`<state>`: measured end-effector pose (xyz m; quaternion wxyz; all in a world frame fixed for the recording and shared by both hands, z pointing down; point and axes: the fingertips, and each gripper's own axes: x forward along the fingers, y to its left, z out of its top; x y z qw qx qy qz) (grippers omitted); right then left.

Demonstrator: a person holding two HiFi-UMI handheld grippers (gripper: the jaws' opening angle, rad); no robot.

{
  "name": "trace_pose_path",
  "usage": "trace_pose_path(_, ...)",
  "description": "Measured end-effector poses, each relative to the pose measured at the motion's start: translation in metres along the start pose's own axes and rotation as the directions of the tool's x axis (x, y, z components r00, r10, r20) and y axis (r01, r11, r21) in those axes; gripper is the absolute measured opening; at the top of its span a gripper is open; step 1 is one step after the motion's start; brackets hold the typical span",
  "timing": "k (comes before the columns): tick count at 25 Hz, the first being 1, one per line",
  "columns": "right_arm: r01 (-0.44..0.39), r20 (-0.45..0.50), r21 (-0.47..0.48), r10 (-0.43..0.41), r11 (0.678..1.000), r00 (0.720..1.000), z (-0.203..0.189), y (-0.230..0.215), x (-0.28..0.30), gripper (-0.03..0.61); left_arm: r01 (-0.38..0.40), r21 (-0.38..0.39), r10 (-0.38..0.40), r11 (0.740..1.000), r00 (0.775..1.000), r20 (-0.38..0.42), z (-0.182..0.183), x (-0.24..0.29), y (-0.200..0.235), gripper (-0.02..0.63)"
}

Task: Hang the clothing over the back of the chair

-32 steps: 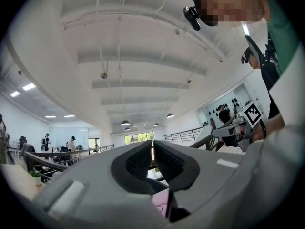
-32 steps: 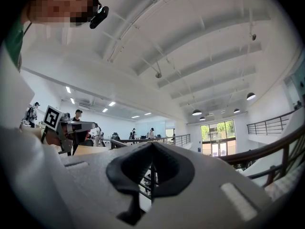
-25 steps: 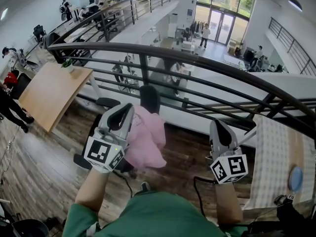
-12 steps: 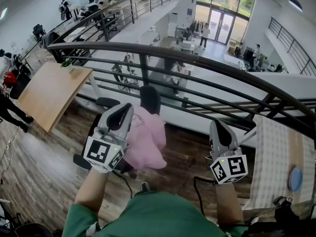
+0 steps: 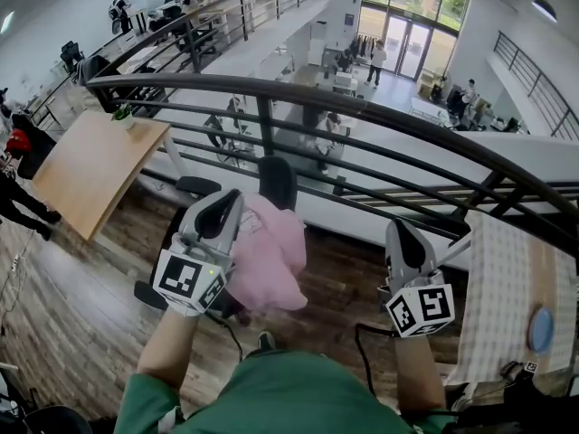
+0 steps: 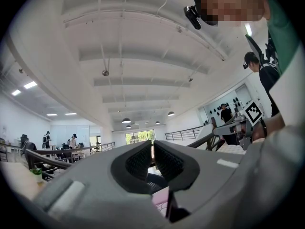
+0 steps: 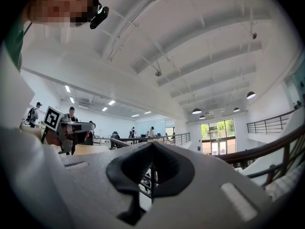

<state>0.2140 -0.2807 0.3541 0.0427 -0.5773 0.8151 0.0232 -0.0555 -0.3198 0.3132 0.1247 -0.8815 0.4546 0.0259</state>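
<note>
Your pink garment (image 5: pixel 270 259) lies draped over the back of the black chair (image 5: pixel 277 179), on the near side of the railing (image 5: pixel 362 108), with the chair's dark top edge showing just above it. By the look of it the hanging is done, or close to it.

The garment looks soft, light and limp, so expect it to sag and slide rather than hold a shape. If you adjust it, pinch a thick fold near the top, where it crosses the chair back, not a loose lower edge.

Your left gripper (image 5: pixel 223 208) hangs just beside the garment's left side, its jaws pressed together on nothing. Your right gripper (image 5: pixel 399 231) is well apart to the right, near the checked tablecloth (image 5: pixel 502 287), jaws also together and empty.

Only the head view shows how the garment sits on the chair. The left gripper view catches just a sliver of pink below the jaws, which confirms no cloth is between them. The right gripper view shows no garment at all, only railing and the room beyond.
</note>
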Motion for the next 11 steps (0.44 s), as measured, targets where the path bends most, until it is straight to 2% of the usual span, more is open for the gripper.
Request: trace_pose_path(11,0.008,-0.005,-0.003,-0.008,1.000,1.000,-0.010,0.009,0.009,0.003,0.001,-0.014,-0.001,1.000,1.000,-0.013,-0.015,-0.002,0.014,0.021)
